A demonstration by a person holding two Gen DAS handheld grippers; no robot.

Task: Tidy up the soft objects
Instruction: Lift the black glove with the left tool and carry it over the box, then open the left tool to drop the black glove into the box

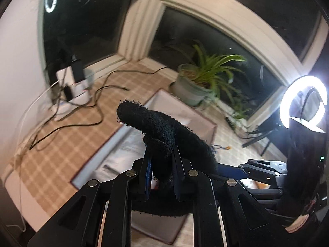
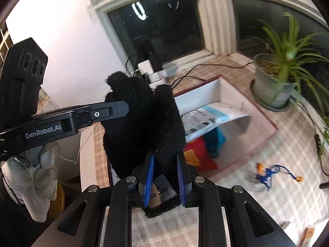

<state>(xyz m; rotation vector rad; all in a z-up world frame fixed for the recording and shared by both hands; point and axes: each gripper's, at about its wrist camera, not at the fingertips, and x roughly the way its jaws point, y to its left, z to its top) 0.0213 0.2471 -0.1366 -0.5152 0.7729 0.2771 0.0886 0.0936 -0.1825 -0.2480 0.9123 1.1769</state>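
Far on the left, by the wall, a white charger box (image 1: 67,80) sits with black cables (image 1: 98,94) running away from it over the checked cloth (image 1: 61,144). They stay far back, so they are not in our way.

In the middle we hold up a black fuzzy glove (image 1: 162,131). It is soft and floppy, so we need both tools to keep it in shape. Our left gripper (image 1: 160,164) has its blue-padded fingers (image 1: 147,173) pinched narrow on a fold of the glove. One glove finger pokes up and to the left, because nothing holds it down.

From the other camera, our right gripper (image 2: 164,170) is also squeezed narrow on the black fuzzy glove (image 2: 144,123), near the cuff, where a little name tag (image 2: 162,191) shows. The left gripper (image 2: 119,109) comes in from the left side and bites the glove higher up. We think we hold it at two spots so it can be folded or laid flat.

Just past the glove is a white box (image 2: 216,90) with a dark red rim. It is open on top, so things can go in. A printed bag (image 2: 211,119) already lies inside, with something red (image 2: 197,156) and something blue (image 2: 213,138) under it. We think the glove goes in there next, and it hangs close to the near left corner.

To the right, a blue string with orange ends (image 2: 269,173) lies on the cloth near us. Far on the right a potted plant (image 2: 275,78) stands by the dark window (image 2: 156,26), well away from the box. A bright ring light (image 1: 304,100) stands at the far right.
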